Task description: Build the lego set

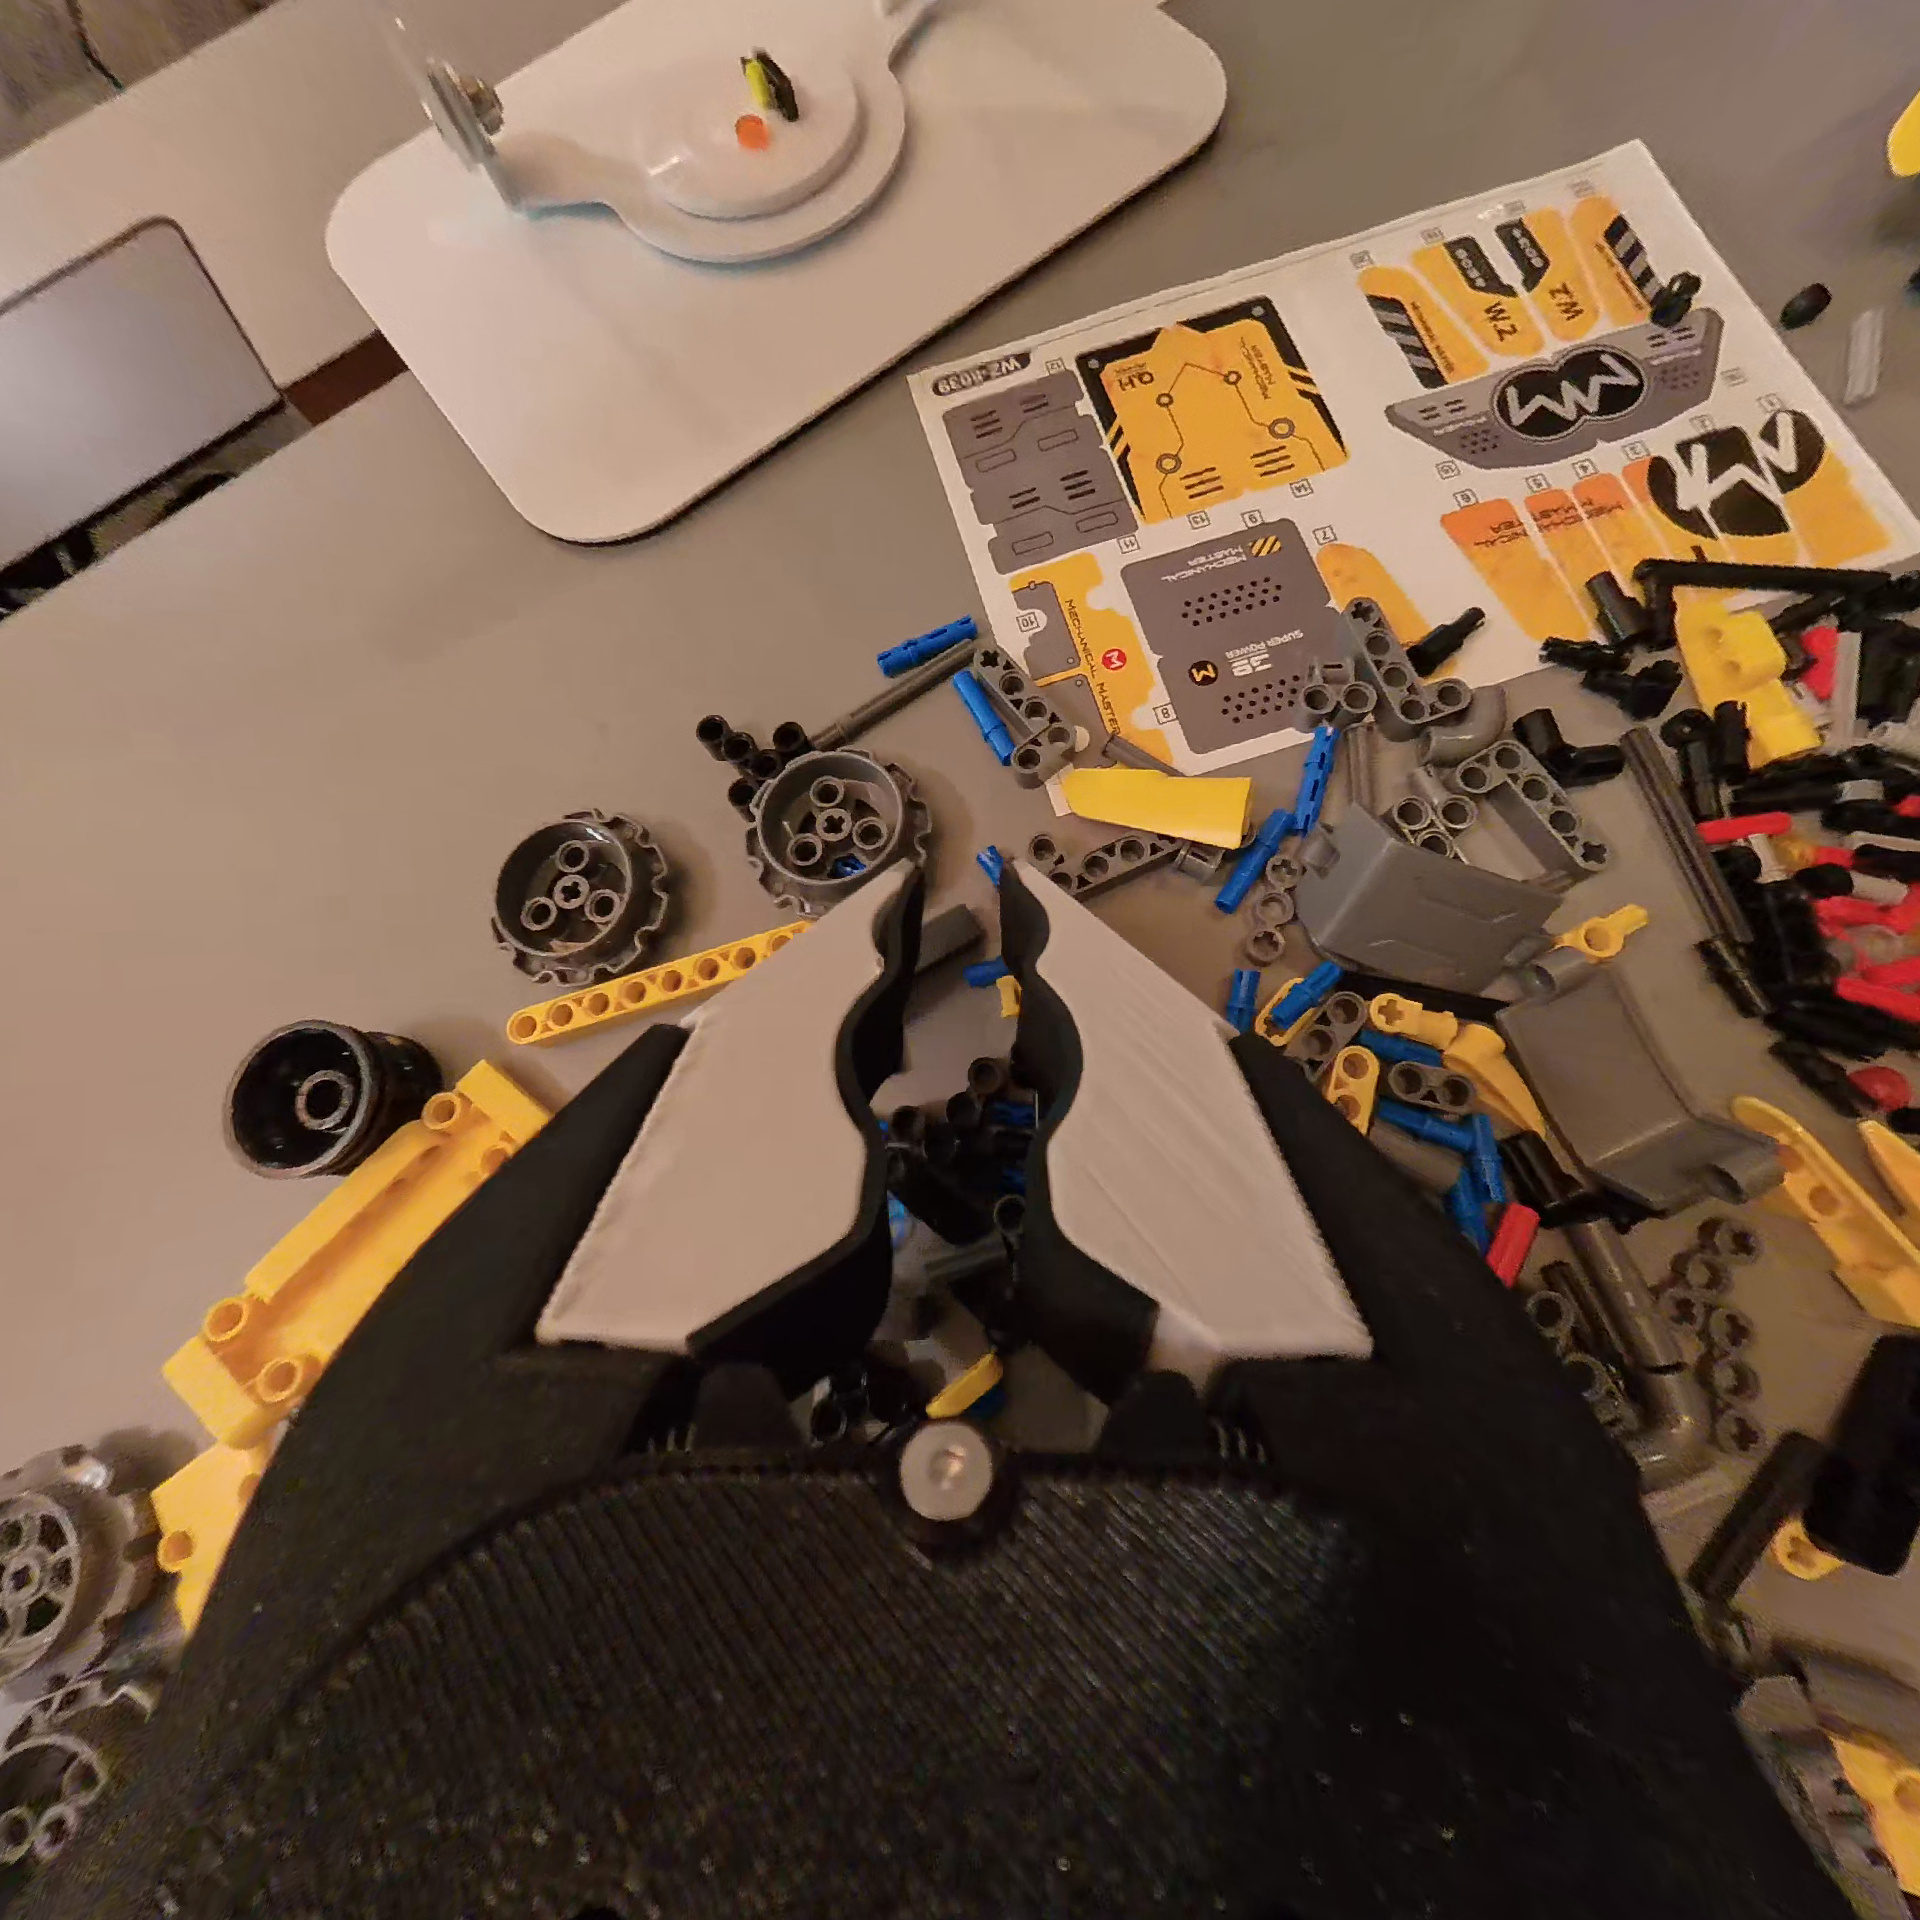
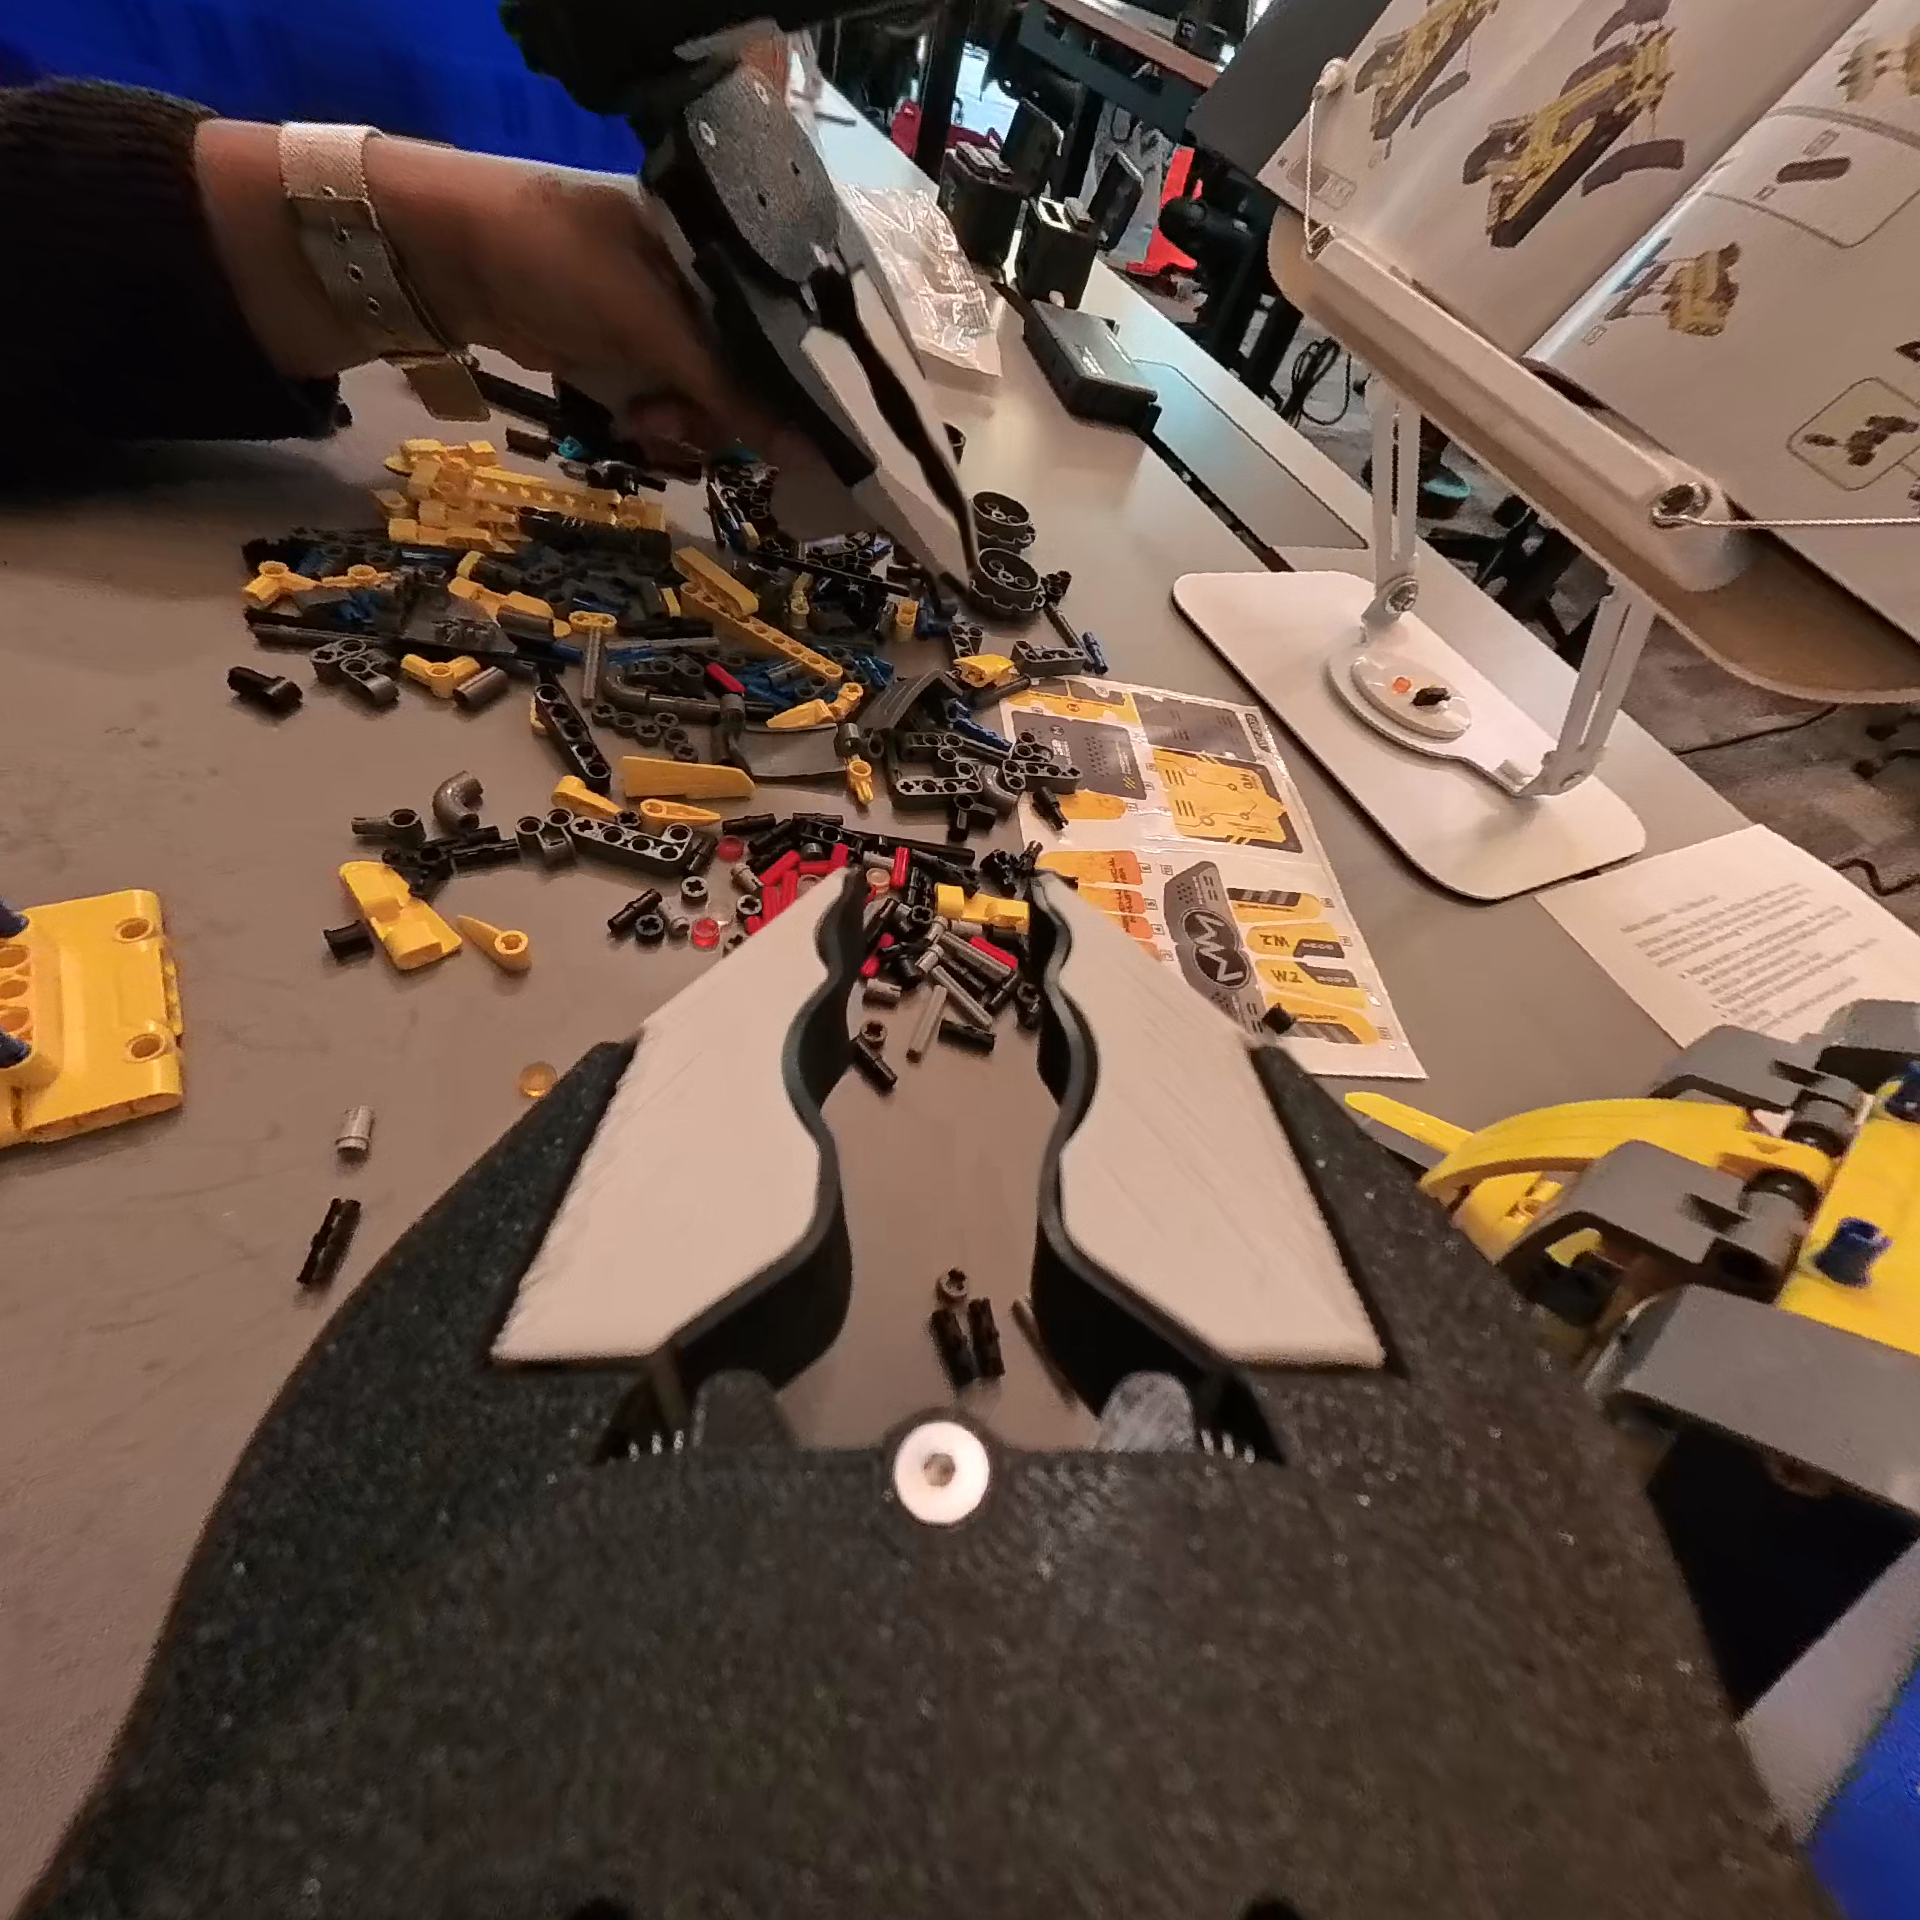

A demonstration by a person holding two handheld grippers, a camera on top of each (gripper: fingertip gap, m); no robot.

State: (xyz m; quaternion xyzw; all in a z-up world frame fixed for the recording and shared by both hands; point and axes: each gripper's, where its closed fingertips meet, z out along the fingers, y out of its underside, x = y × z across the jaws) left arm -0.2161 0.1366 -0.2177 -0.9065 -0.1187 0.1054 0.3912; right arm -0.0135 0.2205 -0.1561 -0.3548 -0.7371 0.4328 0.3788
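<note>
My left gripper [image 1: 964, 878] is narrowly open and empty, low over loose Lego parts, its tips next to a grey wheel hub [image 1: 836, 826] and small blue pins [image 1: 987, 862]. It also shows in the right wrist view [image 2: 961, 561], held by a hand, tips down by two hubs [image 2: 1003, 577]. My right gripper [image 2: 945, 883] is open and empty above a heap of black and red pins [image 2: 821, 862]. A partly built yellow and grey model [image 2: 1714, 1195] sits at the right. A long yellow beam [image 1: 644, 987] lies left of the left gripper.
A sticker sheet [image 1: 1351, 468] lies beyond the parts, also in the right wrist view [image 2: 1195, 810]. A white stand base [image 1: 727, 260] holds an instruction booklet [image 2: 1662, 208]. A yellow panel [image 2: 83, 997] lies at the left, a printed paper [image 2: 1745, 925] at the right. Left tips to right tips: about 25 centimeters. The yellow panel [image 2: 83, 997] is about 15 centimeters from my right fingertips and 30 centimeters from my left.
</note>
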